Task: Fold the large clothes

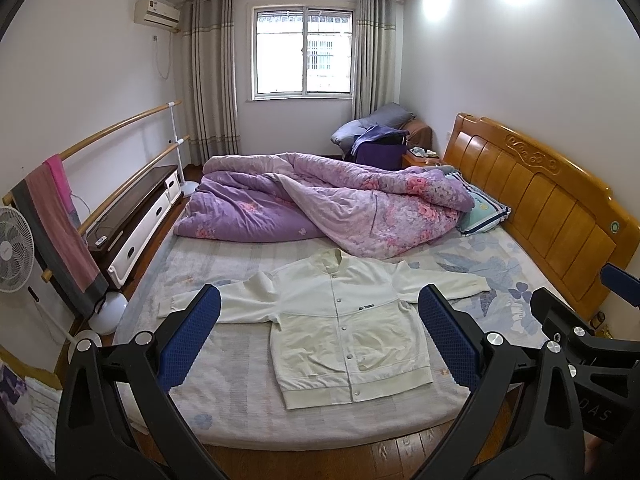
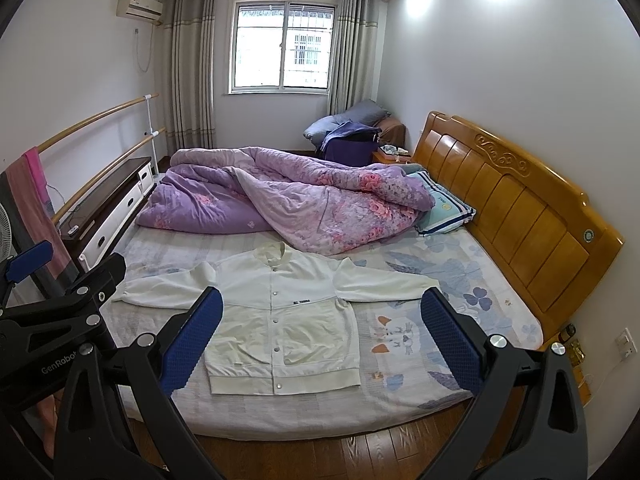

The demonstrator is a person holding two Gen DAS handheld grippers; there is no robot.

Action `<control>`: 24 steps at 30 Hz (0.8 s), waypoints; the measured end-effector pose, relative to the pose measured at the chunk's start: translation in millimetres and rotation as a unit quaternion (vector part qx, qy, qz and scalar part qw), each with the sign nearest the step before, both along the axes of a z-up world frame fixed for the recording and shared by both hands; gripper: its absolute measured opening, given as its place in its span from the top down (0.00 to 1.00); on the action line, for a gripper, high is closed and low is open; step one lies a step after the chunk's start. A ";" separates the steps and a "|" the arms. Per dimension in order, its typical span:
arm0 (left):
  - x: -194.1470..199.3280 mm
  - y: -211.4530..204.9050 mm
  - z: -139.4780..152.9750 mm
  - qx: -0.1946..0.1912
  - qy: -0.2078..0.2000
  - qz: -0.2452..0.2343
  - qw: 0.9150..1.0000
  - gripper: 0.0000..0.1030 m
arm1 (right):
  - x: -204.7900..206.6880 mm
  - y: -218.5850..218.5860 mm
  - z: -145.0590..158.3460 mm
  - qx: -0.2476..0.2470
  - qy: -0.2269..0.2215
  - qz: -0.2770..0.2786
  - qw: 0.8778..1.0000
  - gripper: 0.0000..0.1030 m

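— Progress so far?

— None that shows. The white jacket (image 1: 344, 320) lies flat and buttoned on the bed (image 1: 248, 400), front up, both sleeves spread wide, hem toward the near edge, with no fold in it.

— And the tools?

— The left tool (image 1: 320, 336) and the right tool (image 2: 322, 336) both hang above the near edge, fingers spread wide, holding nothing, clear of the cloth.

— What is left?

— Everything, I judge: sleeves in, then the body doubled. The purple quilt (image 1: 320, 200) just touches the collar.
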State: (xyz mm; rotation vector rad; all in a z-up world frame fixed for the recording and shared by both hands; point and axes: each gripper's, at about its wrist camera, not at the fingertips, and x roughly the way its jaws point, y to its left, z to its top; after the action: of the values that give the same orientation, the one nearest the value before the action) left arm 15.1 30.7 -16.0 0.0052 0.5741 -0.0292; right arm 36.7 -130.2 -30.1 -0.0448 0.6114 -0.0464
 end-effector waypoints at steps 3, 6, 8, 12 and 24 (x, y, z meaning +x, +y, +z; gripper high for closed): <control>4.6 9.8 -2.6 0.000 0.003 0.003 1.000 0.05 | 5.8 7.5 -3.4 0.000 0.003 0.002 1.000 0.07; 10.9 18.3 -5.7 -0.001 0.009 0.007 1.000 0.05 | 13.9 15.3 -7.0 -0.001 0.007 0.006 1.000 0.07; 16.6 22.8 -7.9 -0.002 0.013 0.010 1.000 0.05 | 22.3 19.1 -8.5 -0.002 0.010 0.008 1.000 0.07; 30.2 29.8 -11.3 -0.003 0.019 0.015 1.000 0.05 | 36.4 25.9 -14.4 -0.005 0.015 0.014 1.000 0.07; 115.7 27.9 -37.7 0.008 0.047 0.051 0.998 0.05 | 128.4 26.1 -43.7 0.005 0.038 0.055 0.998 0.07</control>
State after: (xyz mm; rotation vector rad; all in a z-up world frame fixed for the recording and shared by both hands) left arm 130.8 58.6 -53.7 -0.0107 0.6685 0.0738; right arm 165.1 -104.2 -73.8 -0.0705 0.6849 0.0660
